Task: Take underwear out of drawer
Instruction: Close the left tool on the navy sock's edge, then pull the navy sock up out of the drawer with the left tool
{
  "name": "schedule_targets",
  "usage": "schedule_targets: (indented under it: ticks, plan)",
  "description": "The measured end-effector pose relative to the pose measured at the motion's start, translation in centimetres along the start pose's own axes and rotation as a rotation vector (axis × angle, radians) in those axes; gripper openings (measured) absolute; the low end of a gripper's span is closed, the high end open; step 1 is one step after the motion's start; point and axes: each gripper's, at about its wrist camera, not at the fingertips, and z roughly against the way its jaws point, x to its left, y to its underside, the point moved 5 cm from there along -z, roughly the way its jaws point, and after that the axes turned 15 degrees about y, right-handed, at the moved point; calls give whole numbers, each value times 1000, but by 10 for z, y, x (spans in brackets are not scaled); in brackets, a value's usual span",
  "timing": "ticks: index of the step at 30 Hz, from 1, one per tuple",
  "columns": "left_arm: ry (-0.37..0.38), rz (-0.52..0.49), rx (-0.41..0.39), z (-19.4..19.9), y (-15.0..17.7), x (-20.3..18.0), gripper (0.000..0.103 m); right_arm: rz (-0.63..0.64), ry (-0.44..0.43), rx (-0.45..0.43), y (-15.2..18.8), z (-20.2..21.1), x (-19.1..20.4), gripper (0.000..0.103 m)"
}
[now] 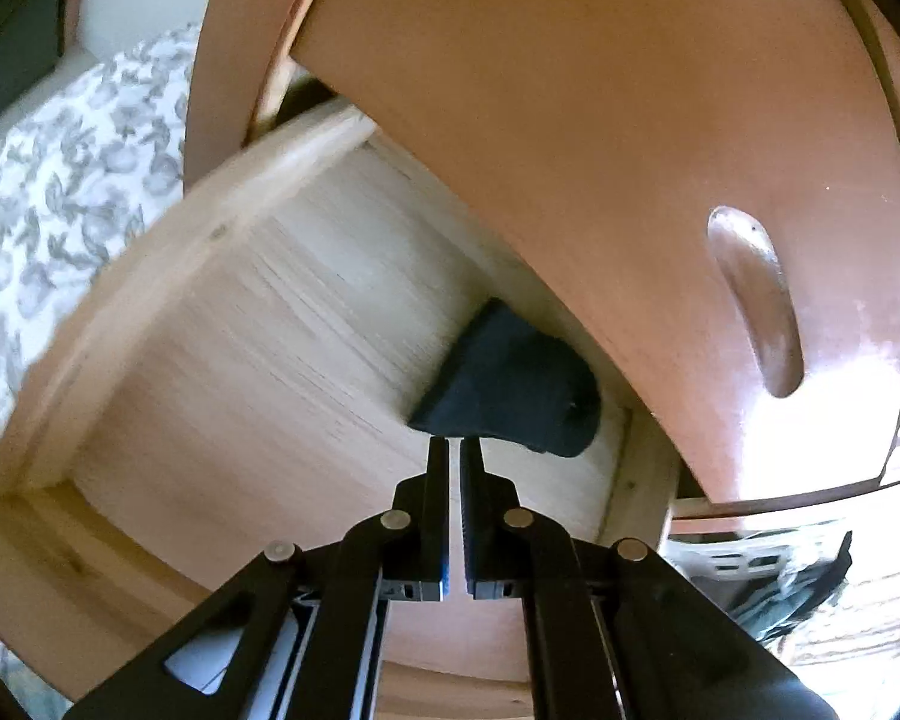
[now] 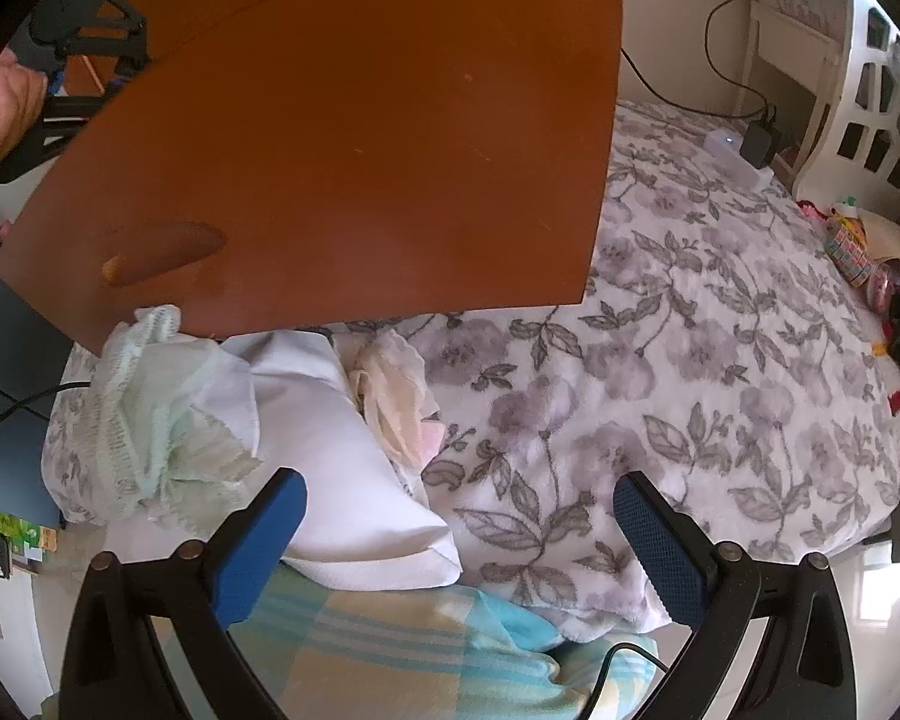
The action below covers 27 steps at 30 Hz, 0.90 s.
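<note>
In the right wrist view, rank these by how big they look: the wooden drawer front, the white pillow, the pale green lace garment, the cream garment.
Largest to smallest, as they look in the right wrist view:
1. wooden drawer front, though it is closest to the camera
2. white pillow
3. pale green lace garment
4. cream garment

A home bedroom: a bed (image 2: 720, 360) with a grey floral cover fills the right wrist view, garments heaped at its near left corner beside a white pillow (image 2: 354, 480). A reddish wooden chest of drawers (image 1: 600, 120) stands beside it, one pale drawer (image 1: 306, 324) open. White furniture (image 2: 870, 90), possibly a cot, stands past the bed's far corner.
</note>
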Motion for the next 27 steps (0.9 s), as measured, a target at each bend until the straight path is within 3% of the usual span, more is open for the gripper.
schedule_targets:
  ticks: [9,13,15,22,27]
  plan:
    - [-230,-466,241,-24,-1,-44,5,-8,-4,2,-1,1,-1,103]
    - [-309,-646,345,-55,9,-54,34,-8,-11,11,-1,-3,-1,103]
    - [-334,-716,388,-67,10,-57,34,-7,-14,12,-1,-4,-1,103]
    - [-444,-883,468,-98,12,-56,34,-18,-17,27,-2,-12,-5,103]
    - [-484,-935,508,-115,14,-52,35,-19,-20,36,-3,-16,-5,103]
